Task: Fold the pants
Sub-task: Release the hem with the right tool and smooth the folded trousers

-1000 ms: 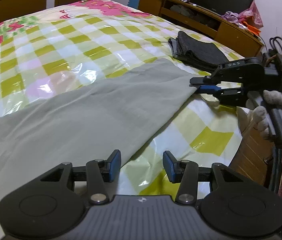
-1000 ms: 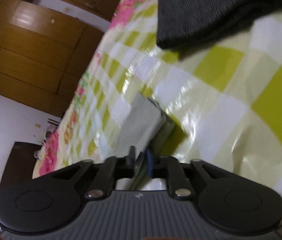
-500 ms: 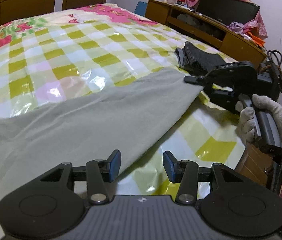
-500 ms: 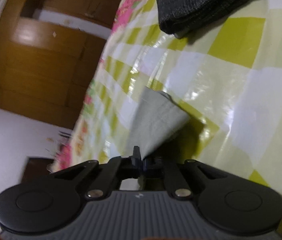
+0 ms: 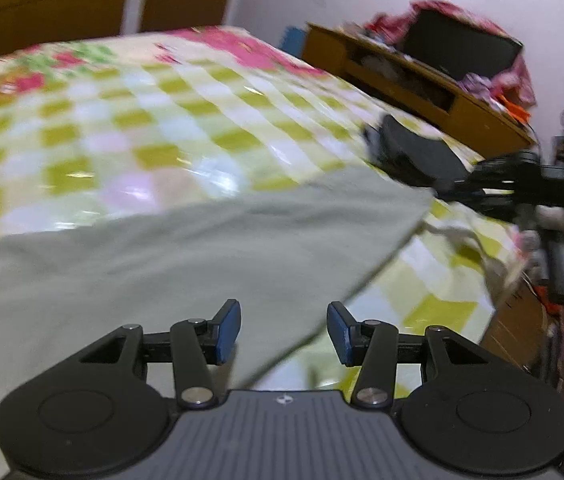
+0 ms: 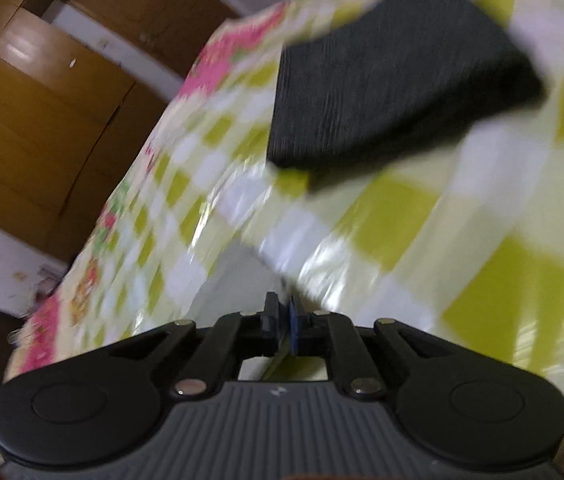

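Landmark: the grey pants (image 5: pixel 185 256), spread flat across the checked bed cover (image 5: pixel 129 132); every place below is given relative to them.
Left claw (image 5: pixel 284 332): at the near edge of the pants, above it, blue pads standing well apart with nothing between them. Not gripping.
Left hand pose: tool tilted down over the near hem, pointing across the cloth toward the far side of the bed.
Pants, near portion: one smooth layer, no fold line visible in it. The left end runs out of view.
Right claw (image 6: pixel 282 320): at the far right corner of the pants, jaws drawn nearly together with a thin edge of grey cloth (image 6: pixel 237 280) between them. The jaws have just been closing, then eased very slightly. Judged to be pinching that corner.
Right hand pose: seen from the left wrist view as a dark tool (image 5: pixel 522 188) in a white-gloved hand (image 5: pixel 562 220), reaching in level from the right at the corner. That view is blurred, so the exact contact cannot be confirmed there.
Beyond the pants: a dark folded garment (image 6: pixel 382 80) lies on the cover just past the gripped corner, apart from it.
Farther: a wooden unit (image 5: pixel 422 92) stands beside the bed.
Progress: early. One corner taken; no fold made so far as visible.
Remaining: secure the near edge with the left claw, carry the cloth over, flatten, then repeat the folds.
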The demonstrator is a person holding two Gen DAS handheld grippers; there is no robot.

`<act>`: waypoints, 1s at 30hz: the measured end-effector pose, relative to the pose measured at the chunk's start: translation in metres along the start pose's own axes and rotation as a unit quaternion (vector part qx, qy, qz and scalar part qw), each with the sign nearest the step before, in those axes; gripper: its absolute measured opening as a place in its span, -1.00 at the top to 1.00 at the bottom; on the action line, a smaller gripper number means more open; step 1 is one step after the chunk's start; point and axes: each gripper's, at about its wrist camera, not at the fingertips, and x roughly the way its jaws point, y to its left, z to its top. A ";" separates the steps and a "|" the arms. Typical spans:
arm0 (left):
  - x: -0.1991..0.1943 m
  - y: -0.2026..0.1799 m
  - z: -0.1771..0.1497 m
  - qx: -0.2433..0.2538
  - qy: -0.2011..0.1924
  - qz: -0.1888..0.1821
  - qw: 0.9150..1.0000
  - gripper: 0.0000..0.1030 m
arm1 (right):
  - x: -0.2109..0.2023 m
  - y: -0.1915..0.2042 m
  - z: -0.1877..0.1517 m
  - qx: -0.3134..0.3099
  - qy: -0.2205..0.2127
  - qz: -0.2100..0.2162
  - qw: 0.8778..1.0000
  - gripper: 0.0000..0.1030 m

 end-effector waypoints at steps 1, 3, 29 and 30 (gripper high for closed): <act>-0.012 0.011 -0.003 -0.006 -0.009 0.012 1.000 -0.14 | -0.009 0.012 0.001 -0.029 -0.017 -0.008 0.999 0.82; -0.030 0.029 -0.008 -0.013 -0.022 0.040 0.999 -0.15 | -0.018 0.044 0.000 -0.093 -0.026 -0.003 0.995 0.82; -0.112 0.222 -0.076 -0.133 -0.065 0.245 0.958 -0.17 | 0.214 0.384 -0.288 -0.590 0.285 0.229 0.720 0.91; -0.114 0.225 -0.078 -0.138 -0.067 0.251 0.956 -0.17 | 0.216 0.386 -0.287 -0.581 0.288 0.227 0.727 0.91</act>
